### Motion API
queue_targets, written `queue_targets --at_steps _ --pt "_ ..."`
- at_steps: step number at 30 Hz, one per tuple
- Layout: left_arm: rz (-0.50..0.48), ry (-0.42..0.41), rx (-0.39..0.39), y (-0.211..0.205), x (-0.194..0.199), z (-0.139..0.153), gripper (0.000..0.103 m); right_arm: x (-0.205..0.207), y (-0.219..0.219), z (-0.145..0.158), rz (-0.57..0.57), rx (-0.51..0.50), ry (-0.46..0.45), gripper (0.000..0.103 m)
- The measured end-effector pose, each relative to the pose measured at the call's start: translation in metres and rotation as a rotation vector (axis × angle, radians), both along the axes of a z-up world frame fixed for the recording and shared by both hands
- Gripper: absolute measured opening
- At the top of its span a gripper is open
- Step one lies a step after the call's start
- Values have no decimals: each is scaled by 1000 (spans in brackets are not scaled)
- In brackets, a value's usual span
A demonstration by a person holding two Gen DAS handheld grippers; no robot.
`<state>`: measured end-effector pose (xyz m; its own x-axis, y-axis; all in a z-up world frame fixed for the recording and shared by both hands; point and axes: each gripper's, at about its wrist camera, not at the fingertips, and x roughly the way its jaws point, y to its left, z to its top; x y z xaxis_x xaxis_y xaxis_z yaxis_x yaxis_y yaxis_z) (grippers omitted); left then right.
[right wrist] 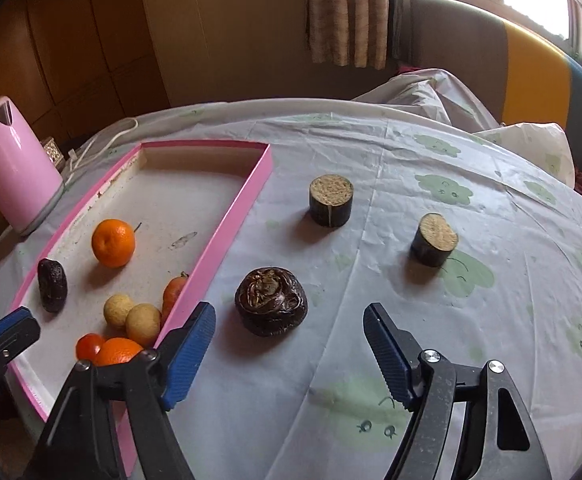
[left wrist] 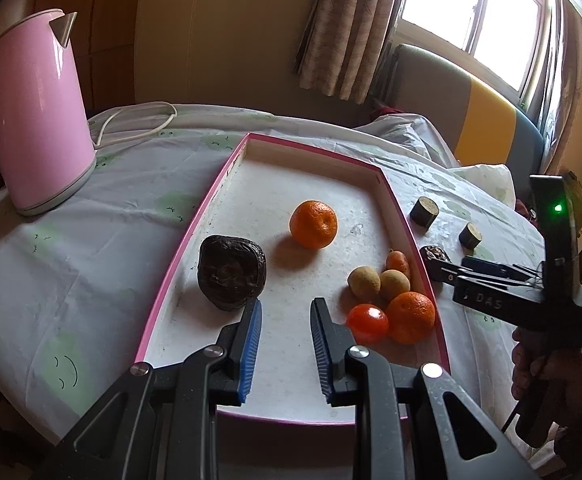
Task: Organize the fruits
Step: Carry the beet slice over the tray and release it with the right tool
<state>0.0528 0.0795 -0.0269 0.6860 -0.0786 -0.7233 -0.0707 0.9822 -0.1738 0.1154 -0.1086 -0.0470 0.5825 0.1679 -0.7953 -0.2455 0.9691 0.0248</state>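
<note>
Fruit mostly sits in the tray (right wrist: 227, 220) already: two oranges, two longans, a tomato, one dark fruit (left wrist: 231, 272). Outside on the surface (right wrist: 411, 152) lie another dark fruit (right wrist: 271, 306) and two stubs. My right tool (right wrist: 289, 354) gapes wide before it, empty; my left tool (left wrist: 285, 322) hangs half-open, empty, over the tray.

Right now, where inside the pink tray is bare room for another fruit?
The far end of the pink-rimmed tray, beyond the lone orange tangerine, is bare, as is the middle strip between the dark wrinkled fruit and the open left gripper. The near right corner is crowded: two tan round fruits, red tomato, second tangerine.
</note>
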Motion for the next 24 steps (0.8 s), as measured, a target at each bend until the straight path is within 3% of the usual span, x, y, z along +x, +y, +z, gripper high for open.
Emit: queue_targets --at_steps 1,2,5,11,15,21,23,24 --pt "0 3 2 0 0 0 25 3 4 -4 12 -13 10 51" --pt "0 3 3 1 0 0 25 4 7 -6 15 -19 13 41" --pt "7 -4 2 4 0 1 25 2 8 -2 -7 -21 -7 41" --pt "25 -10 -5 10 -2 3 25 -16 16 36 19 46 -112 41" --pt "32 -15 -8 14 -5 6 25 -20 44 47 112 84 -109 41" --pt "41 -16 -7 18 -8 7 25 -20 83 35 201 91 -50 42" --pt "44 -18 -6 19 -9 8 25 -22 86 32 201 116 -35 63" --pt "45 -18 -6 20 -9 8 25 -25 86 32 200 127 -39 65"
